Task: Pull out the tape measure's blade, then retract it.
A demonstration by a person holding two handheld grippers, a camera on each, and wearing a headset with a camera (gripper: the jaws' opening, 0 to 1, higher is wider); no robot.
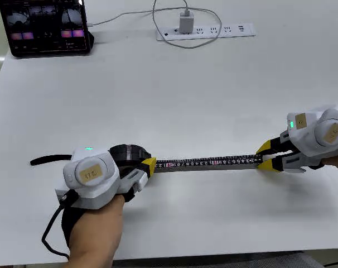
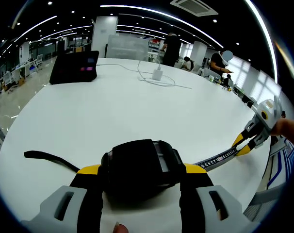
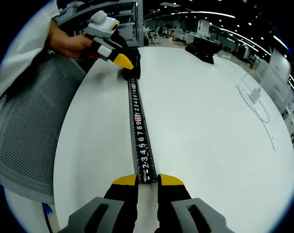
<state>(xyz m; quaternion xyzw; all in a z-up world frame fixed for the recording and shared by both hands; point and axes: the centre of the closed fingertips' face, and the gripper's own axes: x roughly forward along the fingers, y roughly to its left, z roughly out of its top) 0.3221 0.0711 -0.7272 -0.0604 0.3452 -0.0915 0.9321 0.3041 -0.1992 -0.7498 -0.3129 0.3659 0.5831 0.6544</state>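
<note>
A black tape measure case [image 2: 139,167] rests on the white table, and my left gripper [image 2: 142,170] is shut on it from both sides. The case [image 1: 130,154] shows at lower left in the head view, beside the left gripper [image 1: 145,167]. Its blade [image 1: 208,162] runs flat across the table to the right, numbers up. My right gripper [image 3: 148,179] is shut on the blade's free end [image 3: 146,172]; the blade [image 3: 137,116] stretches away to the case [image 3: 132,68]. In the head view the right gripper [image 1: 268,158] sits at the far right. A black wrist strap [image 1: 49,160] trails left of the case.
A dark tablet [image 1: 46,27] stands at the table's back left. A white power strip [image 1: 205,32] with a charger and cable lies at the back centre. A grey mesh chair [image 3: 30,136] sits by the table's near edge. People stand far off in the room.
</note>
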